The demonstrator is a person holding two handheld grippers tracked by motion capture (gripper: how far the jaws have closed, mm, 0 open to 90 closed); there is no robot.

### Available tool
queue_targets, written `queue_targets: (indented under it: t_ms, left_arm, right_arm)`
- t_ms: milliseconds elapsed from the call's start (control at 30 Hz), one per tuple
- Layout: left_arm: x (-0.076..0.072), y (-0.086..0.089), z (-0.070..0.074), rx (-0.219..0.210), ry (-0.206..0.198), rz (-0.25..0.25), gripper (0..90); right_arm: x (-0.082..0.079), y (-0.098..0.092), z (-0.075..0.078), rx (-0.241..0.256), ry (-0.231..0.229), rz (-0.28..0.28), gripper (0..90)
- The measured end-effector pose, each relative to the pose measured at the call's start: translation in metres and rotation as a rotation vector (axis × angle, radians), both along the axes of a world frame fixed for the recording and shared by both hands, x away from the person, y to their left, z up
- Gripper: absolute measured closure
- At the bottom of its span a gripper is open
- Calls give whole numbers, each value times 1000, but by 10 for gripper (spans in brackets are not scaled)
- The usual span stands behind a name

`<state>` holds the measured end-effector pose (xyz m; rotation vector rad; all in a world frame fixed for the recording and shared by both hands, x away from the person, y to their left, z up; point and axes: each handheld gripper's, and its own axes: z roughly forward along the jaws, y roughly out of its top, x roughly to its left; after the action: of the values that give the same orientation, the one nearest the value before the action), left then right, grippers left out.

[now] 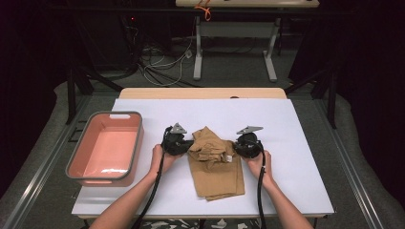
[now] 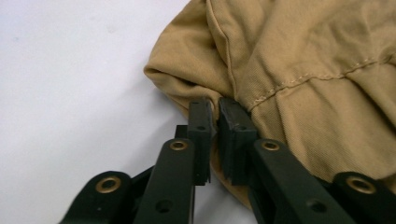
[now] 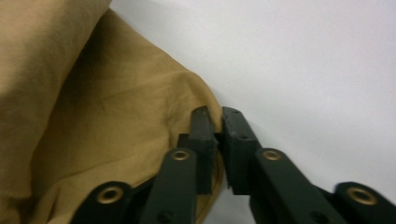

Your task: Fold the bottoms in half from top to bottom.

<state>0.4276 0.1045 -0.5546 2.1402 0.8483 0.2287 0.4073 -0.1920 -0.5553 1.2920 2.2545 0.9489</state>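
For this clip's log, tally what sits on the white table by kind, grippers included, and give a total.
Tan garment, partly folded, pinched at both sides: 1
Pink bin with grey rim, at the table's left edge: 1
Hand-held grippers: 2, the left gripper and the right gripper, each with fingers closed on the cloth's edge
Total: 4

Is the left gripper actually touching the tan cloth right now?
Touching. In the left gripper view, the left gripper has its jaws nearly closed with a fold of the tan cloth pinched between the pads at the seam.
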Motion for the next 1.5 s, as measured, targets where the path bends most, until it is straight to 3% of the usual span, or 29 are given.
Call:
queue_targets:
  t_ms: [167,400,600,667,800,867,1000,1200,1300,1500]
  left_arm:
    - [-9,13,8,-9,-17,25,690]
    - [-33,20,21,26,-65,21,586]
    - [-45,23,21,25,-56,2,502]
    - [-45,22,17,25,-45,-12,487]
    - [-46,21,16,12,-44,-15,492]
    - [-48,19,15,-1,-51,-6,512]
    - [-50,17,10,-16,-52,3,562]
    - [-50,12,7,-4,-47,-22,597]
    - [-48,11,6,0,-54,-27,596]
    - [-47,9,4,-15,-48,-35,654]
  right_arm:
    - [-13,-8,11,5,-15,18,610]
    - [-31,-11,14,-26,-17,77,495]
    - [-42,-6,13,-29,-9,135,423]
    - [-47,-1,11,-39,-12,176,388]
    - [-49,6,10,-28,-7,204,340]
    - [-52,12,9,-30,13,226,300]
    - [-57,16,10,-26,9,251,266]
    - [-53,26,5,-41,-19,266,322]
    - [-51,31,1,-65,-6,288,338]
    - [-47,31,-1,-81,-37,281,640]
